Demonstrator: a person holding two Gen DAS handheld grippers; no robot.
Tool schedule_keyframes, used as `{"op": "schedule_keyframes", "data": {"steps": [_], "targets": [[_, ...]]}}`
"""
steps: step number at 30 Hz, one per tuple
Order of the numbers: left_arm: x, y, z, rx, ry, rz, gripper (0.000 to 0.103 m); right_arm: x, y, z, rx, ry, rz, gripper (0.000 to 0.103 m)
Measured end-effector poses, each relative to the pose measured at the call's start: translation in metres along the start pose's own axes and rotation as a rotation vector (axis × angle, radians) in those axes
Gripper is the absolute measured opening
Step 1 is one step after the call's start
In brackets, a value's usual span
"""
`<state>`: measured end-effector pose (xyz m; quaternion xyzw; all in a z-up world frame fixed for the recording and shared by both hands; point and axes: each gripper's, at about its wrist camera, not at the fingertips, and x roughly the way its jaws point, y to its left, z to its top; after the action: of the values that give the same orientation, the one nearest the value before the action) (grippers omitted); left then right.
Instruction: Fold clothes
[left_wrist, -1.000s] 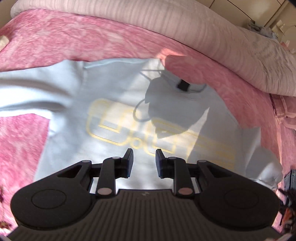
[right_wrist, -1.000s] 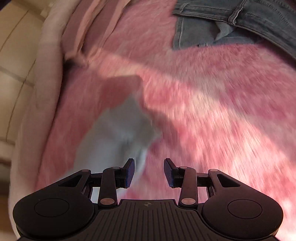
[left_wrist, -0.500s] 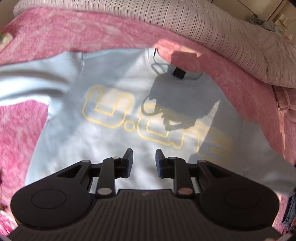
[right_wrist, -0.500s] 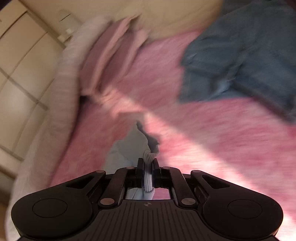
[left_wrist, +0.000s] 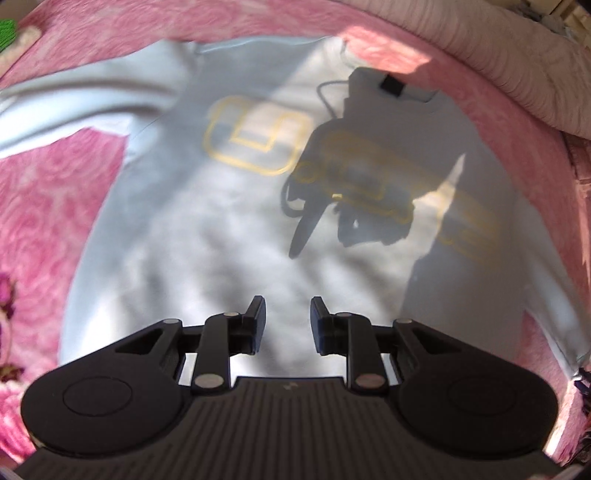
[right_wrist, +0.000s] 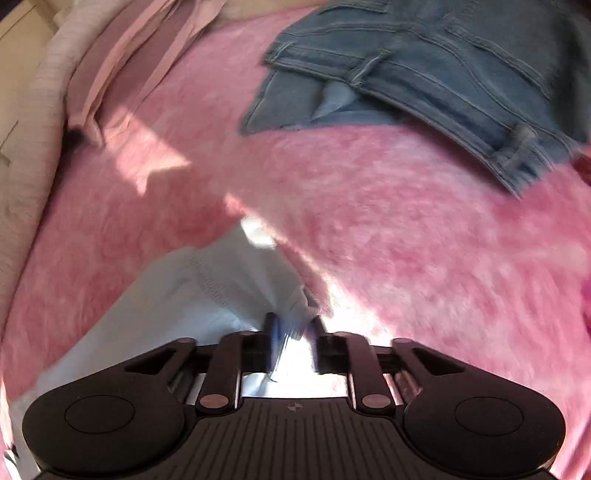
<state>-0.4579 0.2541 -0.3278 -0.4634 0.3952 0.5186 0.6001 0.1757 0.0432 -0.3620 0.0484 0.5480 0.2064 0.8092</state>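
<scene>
A light blue sweatshirt (left_wrist: 229, 229) with yellow outlined letters lies flat, front up, on a pink fuzzy blanket (left_wrist: 48, 206). My left gripper (left_wrist: 288, 317) is open and empty, hovering over the shirt's lower middle. In the right wrist view the sweatshirt's sleeve (right_wrist: 207, 291) with its ribbed cuff lies on the blanket. My right gripper (right_wrist: 293, 332) sits over the cuff with its jaws parted, the cuff fabric loose between them.
Folded blue jeans (right_wrist: 424, 70) lie on the blanket at the upper right. A folded pink garment (right_wrist: 122, 62) lies at the upper left beside a striped beige duvet (left_wrist: 517, 74) along the far edge. The blanket also shows around the sleeve (right_wrist: 406, 229).
My right gripper, shut on the sleeve cuff half a second ago, has opened its jaws and the sleeve has dropped onto the blanket. My left gripper has moved lower over the shirt.
</scene>
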Motion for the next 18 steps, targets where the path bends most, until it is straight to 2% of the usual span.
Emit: {"op": "schedule_keyframes", "data": {"steps": [1, 3, 5, 6, 10, 13, 15, 17, 18], "targets": [[-0.003, 0.005, -0.001, 0.012, -0.002, 0.013, 0.021, -0.011, 0.006, -0.004, -0.029, -0.019, -0.043, 0.044], [-0.008, 0.013, -0.003, 0.065, -0.016, 0.054, 0.021, -0.035, 0.03, -0.02, -0.179, -0.075, -0.129, 0.046], [-0.012, 0.019, -0.003, 0.124, -0.034, 0.089, 0.021, -0.057, 0.062, -0.048, -0.386, -0.133, -0.122, 0.046], [-0.013, 0.022, -0.003, 0.155, -0.045, 0.097, 0.021, -0.067, 0.078, -0.066, -0.49, -0.131, -0.09, 0.046], [-0.01, 0.031, -0.003, 0.271, -0.081, 0.101, 0.021, -0.098, 0.144, -0.159, -0.799, 0.013, 0.21, 0.046], [0.002, 0.035, -0.004, 0.354, -0.104, 0.082, 0.021, -0.112, 0.184, -0.241, -0.995, 0.081, 0.341, 0.046], [0.014, 0.041, -0.009, 0.412, -0.098, 0.065, 0.021, -0.111, 0.202, -0.293, -1.081, 0.12, 0.371, 0.046], [0.029, 0.053, -0.023, 0.497, -0.056, 0.064, 0.022, -0.1, 0.206, -0.335, -1.11, 0.147, 0.317, 0.046], [0.029, 0.061, -0.031, 0.537, -0.07, 0.05, 0.022, -0.097, 0.203, -0.352, -1.113, 0.16, 0.266, 0.046]]}}
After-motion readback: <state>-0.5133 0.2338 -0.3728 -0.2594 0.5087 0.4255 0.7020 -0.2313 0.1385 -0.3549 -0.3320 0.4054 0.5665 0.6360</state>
